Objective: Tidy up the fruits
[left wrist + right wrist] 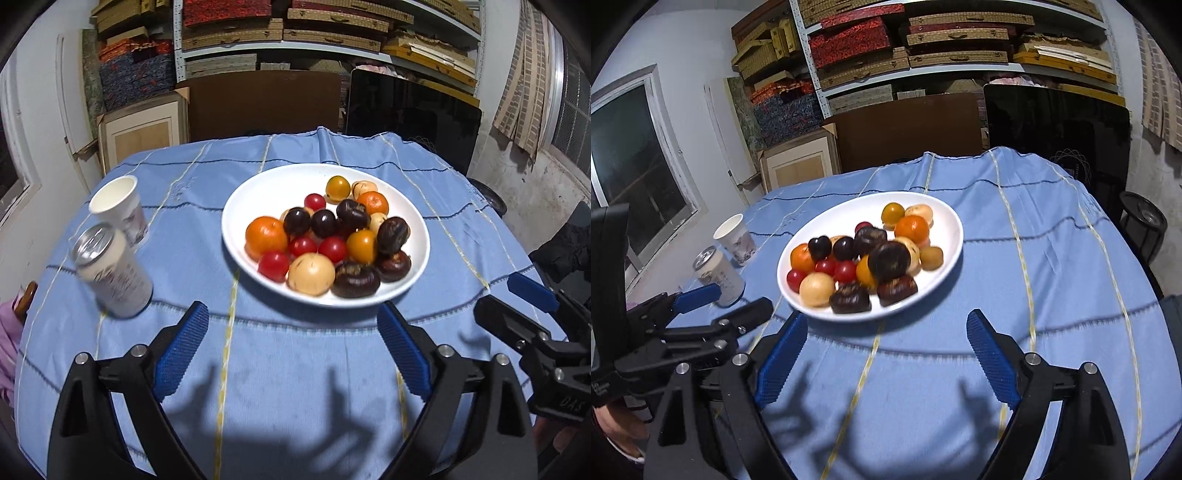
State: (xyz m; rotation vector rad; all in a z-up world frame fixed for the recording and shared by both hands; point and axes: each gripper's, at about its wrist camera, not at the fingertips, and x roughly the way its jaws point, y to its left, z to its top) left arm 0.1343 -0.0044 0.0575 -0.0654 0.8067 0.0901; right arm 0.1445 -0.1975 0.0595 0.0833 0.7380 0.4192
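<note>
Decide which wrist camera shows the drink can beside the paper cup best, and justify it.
The left wrist view: there the drink can is large and unobstructed, its metal top and printed side visible, just in front of the paper cup. In the right wrist view the can is small, near the left edge, and the left gripper's blue fingertip crosses its base.

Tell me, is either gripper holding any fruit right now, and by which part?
Nothing is held. The left gripper and right gripper are both open, short of the plate; all fruit lies on it.

2 near downward views, plate shared
</note>
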